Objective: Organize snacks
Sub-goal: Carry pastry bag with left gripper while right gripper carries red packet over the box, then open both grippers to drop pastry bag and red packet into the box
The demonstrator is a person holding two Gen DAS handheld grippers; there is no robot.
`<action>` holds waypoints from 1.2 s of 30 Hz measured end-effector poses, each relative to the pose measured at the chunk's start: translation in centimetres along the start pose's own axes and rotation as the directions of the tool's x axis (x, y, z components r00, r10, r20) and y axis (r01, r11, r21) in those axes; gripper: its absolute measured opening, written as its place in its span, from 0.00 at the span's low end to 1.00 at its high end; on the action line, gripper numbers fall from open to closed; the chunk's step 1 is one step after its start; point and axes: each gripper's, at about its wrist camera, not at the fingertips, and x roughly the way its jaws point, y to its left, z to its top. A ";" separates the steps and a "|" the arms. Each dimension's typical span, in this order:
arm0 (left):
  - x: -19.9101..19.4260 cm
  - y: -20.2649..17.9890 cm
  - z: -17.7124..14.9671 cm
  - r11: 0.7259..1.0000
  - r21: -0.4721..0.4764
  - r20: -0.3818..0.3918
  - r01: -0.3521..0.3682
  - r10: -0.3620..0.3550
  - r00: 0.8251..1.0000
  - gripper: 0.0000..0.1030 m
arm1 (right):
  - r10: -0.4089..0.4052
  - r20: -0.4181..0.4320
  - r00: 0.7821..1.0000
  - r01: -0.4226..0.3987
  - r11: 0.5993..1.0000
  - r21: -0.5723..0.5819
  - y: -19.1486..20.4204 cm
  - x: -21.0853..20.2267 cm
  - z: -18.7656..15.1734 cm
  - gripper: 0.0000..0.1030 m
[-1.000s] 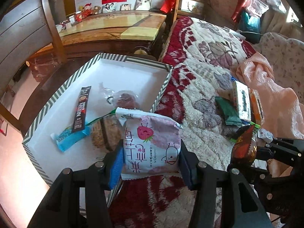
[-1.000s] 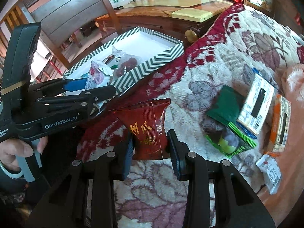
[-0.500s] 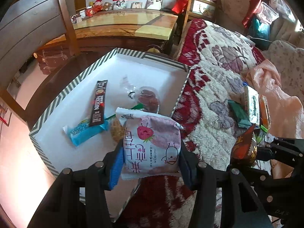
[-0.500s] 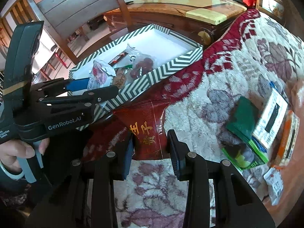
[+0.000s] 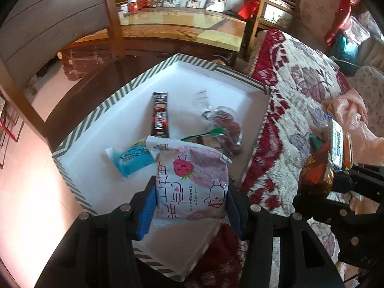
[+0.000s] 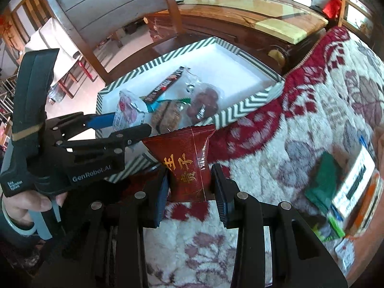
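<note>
Snacks on the move: the left tool [image 5: 190,192] has carried its clamped pink strawberry packet [image 5: 192,180] over the striped box [image 5: 79,127], ready to drop, while the right tool [image 6: 189,187] grips a red packet [image 6: 188,165] just short of the box's rim.

Soft daylight, fairly bright; glare on the glossy tabletop [image 5: 182,27]; fisheye bending and dark corners (both views); slight motion blur rightward.
</note>
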 end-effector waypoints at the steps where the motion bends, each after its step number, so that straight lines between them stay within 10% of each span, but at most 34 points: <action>1: 0.1 0.3 0.0 1.000 -0.007 -0.002 -0.004 0.004 1.000 0.53 | 0.002 -0.001 1.000 -0.002 1.000 -0.006 0.2 0.1 0.3 0.33; 28: 2.4 5.4 -0.3 0.989 -0.131 -0.071 -0.066 0.057 0.996 0.54 | 0.003 -0.069 0.998 -0.005 0.999 -0.039 2.1 7.9 7.5 0.33; 36: 2.5 5.7 -0.4 0.985 -0.156 -0.084 -0.074 0.061 0.995 0.82 | 0.023 -0.003 1.000 -0.023 1.000 0.009 1.8 6.1 7.2 0.47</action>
